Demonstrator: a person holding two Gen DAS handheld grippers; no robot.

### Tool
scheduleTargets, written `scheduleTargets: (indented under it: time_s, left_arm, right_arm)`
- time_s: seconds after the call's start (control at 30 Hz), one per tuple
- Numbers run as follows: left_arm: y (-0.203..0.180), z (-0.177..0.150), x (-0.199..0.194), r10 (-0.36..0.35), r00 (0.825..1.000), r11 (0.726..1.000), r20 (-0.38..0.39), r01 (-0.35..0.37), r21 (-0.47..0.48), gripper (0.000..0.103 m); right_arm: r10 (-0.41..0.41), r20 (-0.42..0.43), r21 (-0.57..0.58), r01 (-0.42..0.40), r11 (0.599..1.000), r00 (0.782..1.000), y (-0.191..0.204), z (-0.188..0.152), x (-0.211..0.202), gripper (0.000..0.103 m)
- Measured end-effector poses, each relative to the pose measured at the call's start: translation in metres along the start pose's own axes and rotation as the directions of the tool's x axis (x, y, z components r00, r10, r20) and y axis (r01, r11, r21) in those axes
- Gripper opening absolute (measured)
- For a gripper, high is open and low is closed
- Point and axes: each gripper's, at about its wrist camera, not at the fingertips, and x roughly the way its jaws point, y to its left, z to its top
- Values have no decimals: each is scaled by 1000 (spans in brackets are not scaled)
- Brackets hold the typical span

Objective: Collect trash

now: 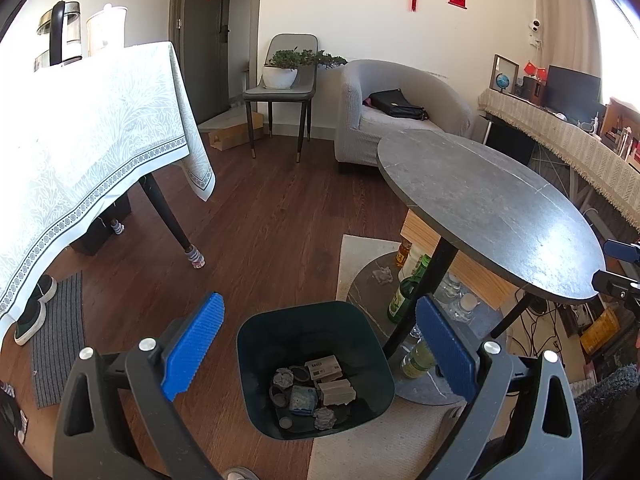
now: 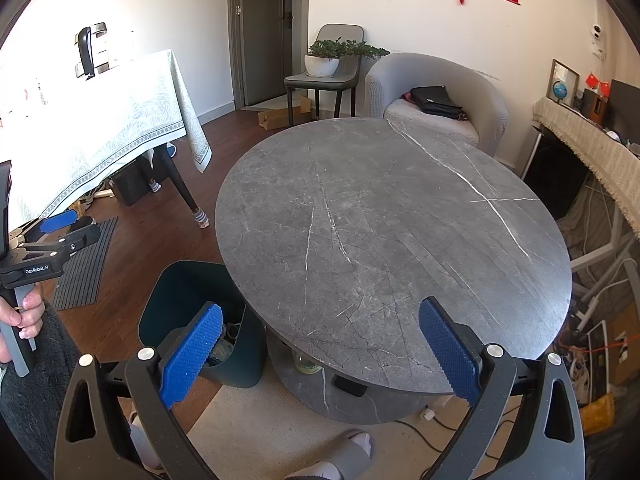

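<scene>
Nearly done: dark green bin, lower centre, holds crumpled paper, small boxes; grey tabletop bare. Left gripper, right gripper released, empty.

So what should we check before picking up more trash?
1. Left gripper jaws open, holding nothing: ok.
2. Right gripper jaws open, holding nothing: ok.
3. Dark green plastic bin upright beside the table, room left inside: ok.
4. Round grey stone tabletop free of trash: ok.
5. Crumpled grey paper on the lower shelf, not yet collected: not ok.
6. Trash elsewhere on the floor: cannot tell.
</scene>
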Motion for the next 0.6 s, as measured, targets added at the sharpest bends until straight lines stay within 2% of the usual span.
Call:
scheduleTargets:
  time_s: [0.6]
  left_arm:
    - [3,2,2,5,1000,1000,-14,-6,-30,99]
  right_arm:
    - [0,-2,-5,0,1000,1000,-1,-1,1,99]
